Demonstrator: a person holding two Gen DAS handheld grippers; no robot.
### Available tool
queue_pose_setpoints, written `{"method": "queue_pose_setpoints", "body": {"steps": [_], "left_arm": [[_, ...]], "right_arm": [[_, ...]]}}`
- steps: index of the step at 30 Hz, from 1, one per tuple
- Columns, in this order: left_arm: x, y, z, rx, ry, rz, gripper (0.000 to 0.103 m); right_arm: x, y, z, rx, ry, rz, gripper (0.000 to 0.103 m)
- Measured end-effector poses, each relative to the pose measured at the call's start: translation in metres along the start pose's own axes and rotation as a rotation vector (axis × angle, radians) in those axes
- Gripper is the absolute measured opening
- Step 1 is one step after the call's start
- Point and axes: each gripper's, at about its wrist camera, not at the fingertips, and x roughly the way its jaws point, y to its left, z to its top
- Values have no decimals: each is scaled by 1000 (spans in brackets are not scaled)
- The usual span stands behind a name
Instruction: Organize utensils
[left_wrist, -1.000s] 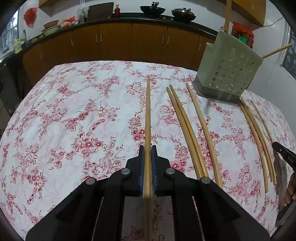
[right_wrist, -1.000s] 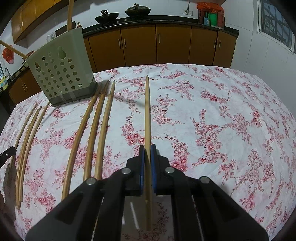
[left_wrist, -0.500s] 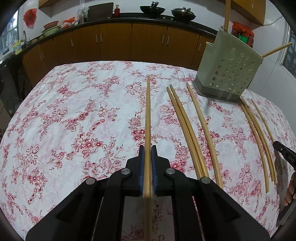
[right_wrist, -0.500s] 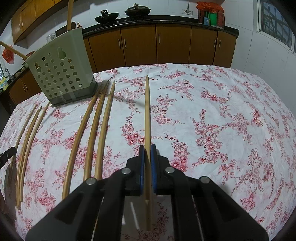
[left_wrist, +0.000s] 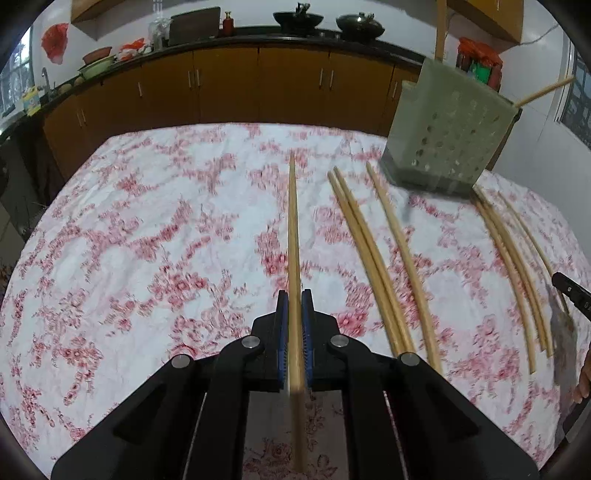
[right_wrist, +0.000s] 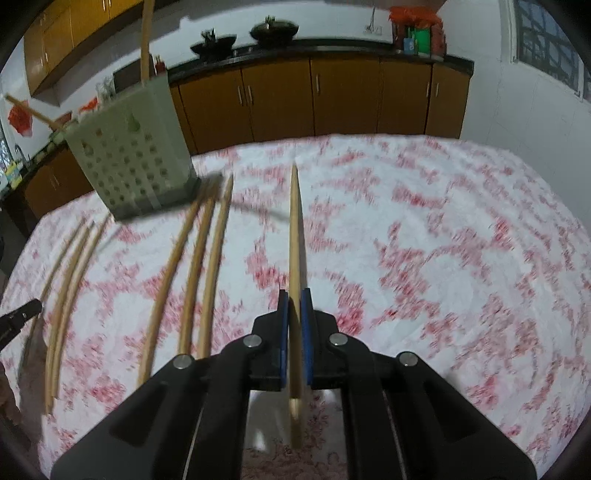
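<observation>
Left wrist view: the left gripper (left_wrist: 294, 308) is clamped on a chopstick (left_wrist: 293, 236) at frame centre; the perforated holder (left_wrist: 448, 146) stands upper right, loose chopsticks (left_wrist: 373, 254) lying on the floral tablecloth (left_wrist: 147, 240).

Right wrist view: the right gripper (right_wrist: 294, 306) grasps another chopstick (right_wrist: 294, 236); holder (right_wrist: 133, 155) upper left.

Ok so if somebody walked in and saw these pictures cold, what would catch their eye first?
Probably the long wooden chopstick clamped in the left gripper, and its twin in the right gripper, each pointing out over the red floral tablecloth. Next, the pale green perforated holder at the table's far side, with loose chopsticks lying in rows on the cloth beside it.
</observation>
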Motion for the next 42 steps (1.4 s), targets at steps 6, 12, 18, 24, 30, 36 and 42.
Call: {"method": "queue_pose_setpoints", "body": {"steps": [6, 12, 18, 24, 30, 36, 42], "left_arm": [[-39, 0, 23, -20, -125, -31, 7], [-76, -2, 46, -52, -245, -61, 7], [-93, -2, 55, -70, -309, -64, 7], [-95, -4, 59, -60, -325, -58, 7], [-121, -13, 78, -16, -392, -76, 7], [-160, -33, 100, 28, -480, -146, 7], [-178, -56, 121, 36, -533, -227, 7]], "right_arm": [[-45, -5, 23, 21, -139, 18, 8], [-79, -6, 38, 40, -249, 48, 8], [-100, 1, 47, 32, -326, 69, 8], [-105, 5, 55, 29, -353, 78, 8], [-138, 16, 83, 10, -450, 119, 8], [-185, 29, 112, -4, -572, 214, 8], [-203, 47, 137, -13, -627, 289, 8]]}}
